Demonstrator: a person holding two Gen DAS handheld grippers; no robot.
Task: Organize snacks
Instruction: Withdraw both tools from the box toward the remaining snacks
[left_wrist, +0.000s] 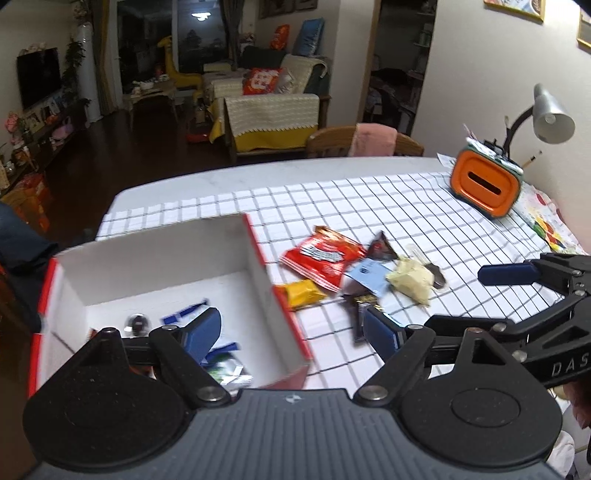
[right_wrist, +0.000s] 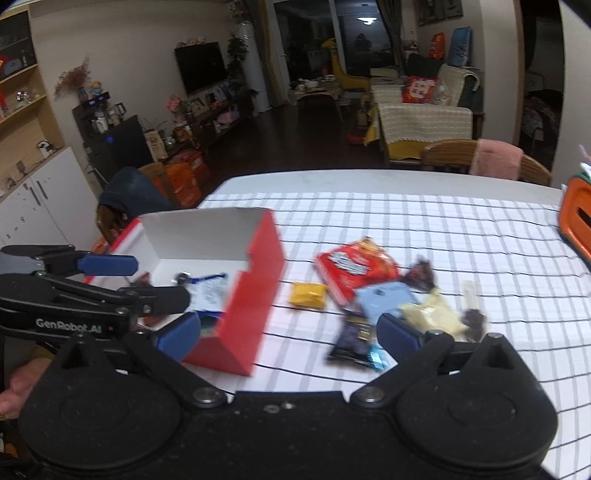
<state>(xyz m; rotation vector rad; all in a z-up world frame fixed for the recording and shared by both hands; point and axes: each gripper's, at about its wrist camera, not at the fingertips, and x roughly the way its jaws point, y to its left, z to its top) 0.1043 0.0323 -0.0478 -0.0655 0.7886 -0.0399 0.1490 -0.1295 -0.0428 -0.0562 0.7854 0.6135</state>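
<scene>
Left tongs: the left tongs (left_wrist: 291, 325) are seen spread wide with nothing between the blue pads; one pad hangs over the box interior, the other over the cloth beside the box's near right wall.
Right tongs: the right tongs (right_wrist: 288, 332) are seen spread wide and empty, straddling the box's red corner and the dark wrappers.
Box: an open red cardboard box with white inside (left_wrist: 255, 258) is set near the tabletop's left edge; a few small packets are seen inside.
Snacks: a red foil snack bag (left_wrist: 323, 258), a small yellow packet (left_wrist: 301, 293), a pale blue packet (left_wrist: 365, 277), a cream crinkled packet (left_wrist: 410, 278) and dark wrappers (right_wrist: 352, 338) are clustered just right of the box.
Open room: the white black-checked tablecloth (left_wrist: 406, 206) is bare behind the pile.
Far right edge: an orange rounded container with a slot (left_wrist: 484, 184) is seen well apart.
</scene>
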